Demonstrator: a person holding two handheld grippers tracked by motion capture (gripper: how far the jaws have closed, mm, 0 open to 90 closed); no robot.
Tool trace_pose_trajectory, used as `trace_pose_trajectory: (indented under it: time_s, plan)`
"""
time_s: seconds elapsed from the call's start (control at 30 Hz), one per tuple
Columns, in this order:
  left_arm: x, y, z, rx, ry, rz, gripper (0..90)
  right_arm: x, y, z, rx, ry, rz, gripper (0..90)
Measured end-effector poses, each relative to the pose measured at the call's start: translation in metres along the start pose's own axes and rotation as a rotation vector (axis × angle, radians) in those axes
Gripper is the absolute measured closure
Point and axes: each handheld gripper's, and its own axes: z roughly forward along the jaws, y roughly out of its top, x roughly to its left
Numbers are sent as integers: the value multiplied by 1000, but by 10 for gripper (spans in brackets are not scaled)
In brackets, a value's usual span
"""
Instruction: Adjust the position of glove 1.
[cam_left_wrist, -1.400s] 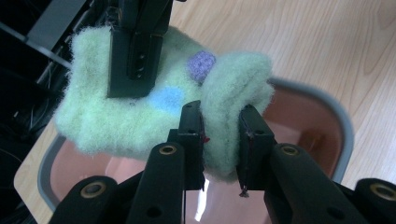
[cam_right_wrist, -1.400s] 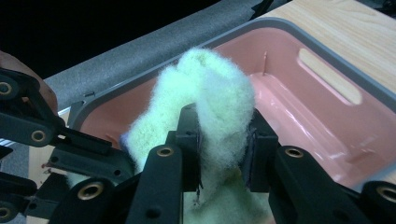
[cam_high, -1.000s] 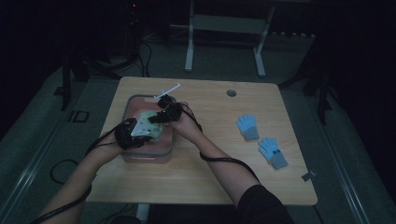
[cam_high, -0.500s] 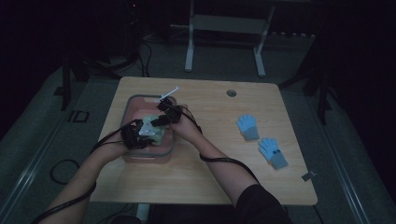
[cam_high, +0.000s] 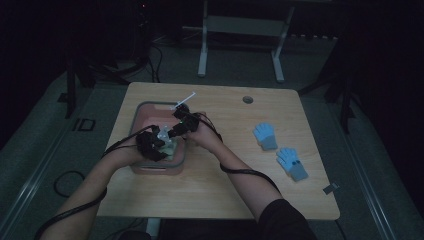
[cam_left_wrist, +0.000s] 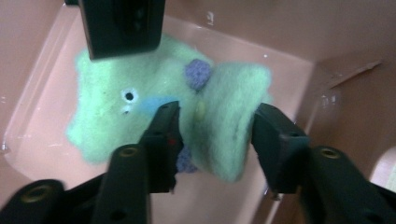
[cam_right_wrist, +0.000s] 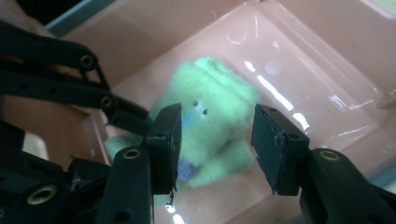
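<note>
Placing the green plush toy (cam_left_wrist: 187, 126) in the pink bin (cam_right_wrist: 299, 60) looks nearly done. The left gripper (cam_left_wrist: 212, 133) has just been opening its jaws; the toy's folded edge sits between them, pads barely touching. The right gripper (cam_right_wrist: 215, 140), also widening, brackets the toy loosely. Best back both straight out without snagging fuzz.

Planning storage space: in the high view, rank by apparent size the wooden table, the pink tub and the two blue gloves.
1. Wooden table, largest by far.
2. Pink tub.
3. The two blue gloves look about alike, so I won't rank them.
</note>
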Motion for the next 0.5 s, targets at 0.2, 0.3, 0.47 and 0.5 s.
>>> trace_pose_trajectory:
  time_s: [0.2,0.3,0.47,0.5]
  plan:
    - [-3,-6,-15,-82,1,-67,422,6,-6,-17,-43,24,-22,511]
    - [-6,-6,-24,-122,-4,-89,426,10,-10,-28,-73,34,-34,511]
    - [-9,-2,-36,-188,-10,-119,426,13,-19,-46,-124,33,-57,496]
    - [-9,-1,-38,-198,-16,-124,426,13,-21,-50,-128,29,-64,484]
